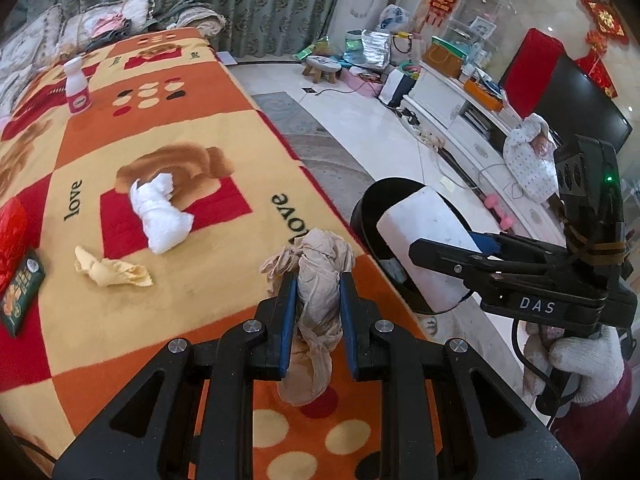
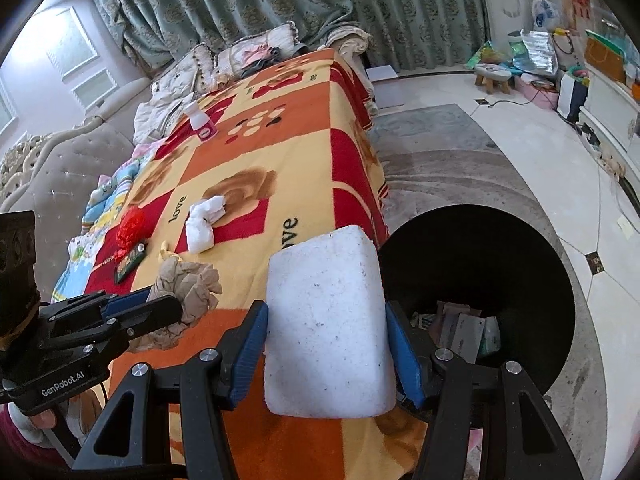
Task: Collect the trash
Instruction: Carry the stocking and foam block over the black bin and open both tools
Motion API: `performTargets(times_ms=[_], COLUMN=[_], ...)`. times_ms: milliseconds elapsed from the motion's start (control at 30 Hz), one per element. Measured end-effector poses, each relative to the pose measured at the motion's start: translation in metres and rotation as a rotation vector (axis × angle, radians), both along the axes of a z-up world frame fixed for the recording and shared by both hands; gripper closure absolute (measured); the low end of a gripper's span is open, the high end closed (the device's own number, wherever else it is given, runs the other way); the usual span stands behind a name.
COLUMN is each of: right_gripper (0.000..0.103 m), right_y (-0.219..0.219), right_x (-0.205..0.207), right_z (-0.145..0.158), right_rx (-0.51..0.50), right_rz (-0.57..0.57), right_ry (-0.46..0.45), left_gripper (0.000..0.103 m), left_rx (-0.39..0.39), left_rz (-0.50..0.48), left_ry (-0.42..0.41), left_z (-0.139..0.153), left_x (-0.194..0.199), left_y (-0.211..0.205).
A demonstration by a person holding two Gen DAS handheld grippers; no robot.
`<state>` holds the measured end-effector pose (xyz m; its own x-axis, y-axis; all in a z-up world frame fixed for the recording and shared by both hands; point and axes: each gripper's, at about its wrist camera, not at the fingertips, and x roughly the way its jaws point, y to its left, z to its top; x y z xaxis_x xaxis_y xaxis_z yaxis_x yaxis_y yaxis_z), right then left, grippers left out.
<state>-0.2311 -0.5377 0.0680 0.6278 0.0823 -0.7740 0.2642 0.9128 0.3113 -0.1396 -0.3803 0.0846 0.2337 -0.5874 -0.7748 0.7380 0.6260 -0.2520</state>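
Both grippers loaded, bin beside the table, several scraps left.

In the left wrist view, the left gripper was clamped narrowly on a crumpled beige paper wad above the patterned blanket; a white tissue wad, a yellow scrap, a red wrapper, a green packet and a white bottle were not yet collected. In the right wrist view, the right gripper held a white foam block in wide-set jaws over the blanket's edge, just beside the black bin, which already contained some packaging. By my judgement, the job was under halfway; nothing blocked the bin's mouth, though the two grippers were close together.
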Motion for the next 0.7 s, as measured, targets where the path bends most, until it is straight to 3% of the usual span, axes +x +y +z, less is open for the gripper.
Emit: performTargets(times_ms=[433,700], right_gripper=[0.046,0.046], right_y=[-0.02,-0.056], right_x=[-0.008,-0.02], right_z=[0.001,-0.008], right_rx=[-0.02,-0.035], right_rz=[-0.043,-0.119], right_ry=[0.009,0.041], left_gripper=[0.085,0.084], left_rx=[-0.016,-0.066], left_rz=[-0.042,-0.08], left_ry=[0.016,0.077], left_z=[0.001,-0.004], left_x=[0.003,0.007], left_y=[-0.032,-0.072])
